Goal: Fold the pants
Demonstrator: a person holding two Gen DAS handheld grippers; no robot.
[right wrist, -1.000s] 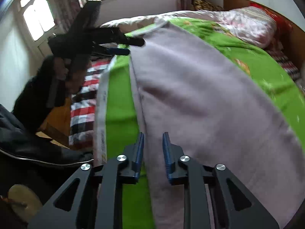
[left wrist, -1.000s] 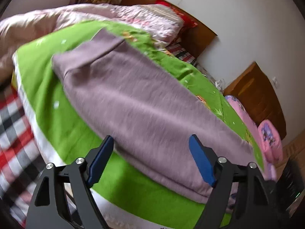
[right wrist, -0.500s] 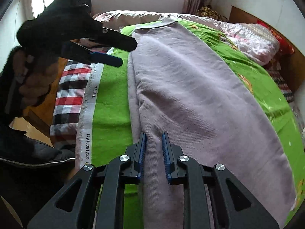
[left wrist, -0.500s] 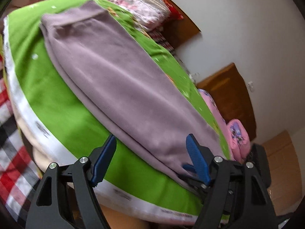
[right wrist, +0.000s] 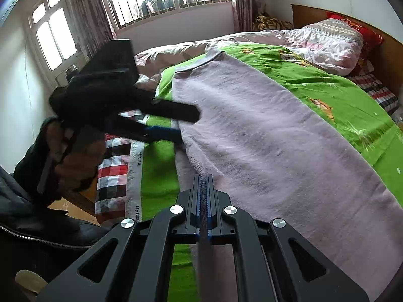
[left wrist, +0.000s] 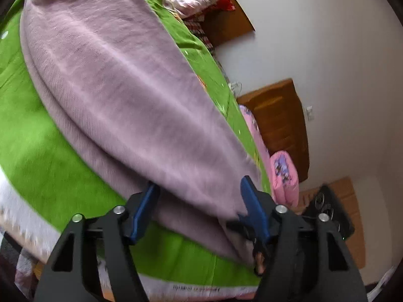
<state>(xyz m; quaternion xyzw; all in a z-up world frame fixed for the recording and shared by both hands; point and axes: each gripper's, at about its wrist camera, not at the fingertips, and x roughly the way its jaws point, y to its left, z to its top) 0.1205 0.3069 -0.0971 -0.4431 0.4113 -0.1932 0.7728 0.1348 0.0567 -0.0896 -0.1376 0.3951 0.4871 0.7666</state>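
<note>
Your bed (right wrist: 335, 95) carries a green sheet, and the pants (right wrist: 264, 138) lie flat on it, long axis running from your near edge away toward the window, waistband at the far end. They are already doubled lengthwise, one leg over the other, the fold edge along the left side. Your left gripper (right wrist: 176, 123) has swung in from beside the bed to that left edge, jaws straddling the cloth halfway along; they have just been closing but the pads do not press yet. Your right gripper (right wrist: 204, 183), a narrow gap half a second ago, is now clamped on the near hem.
</note>
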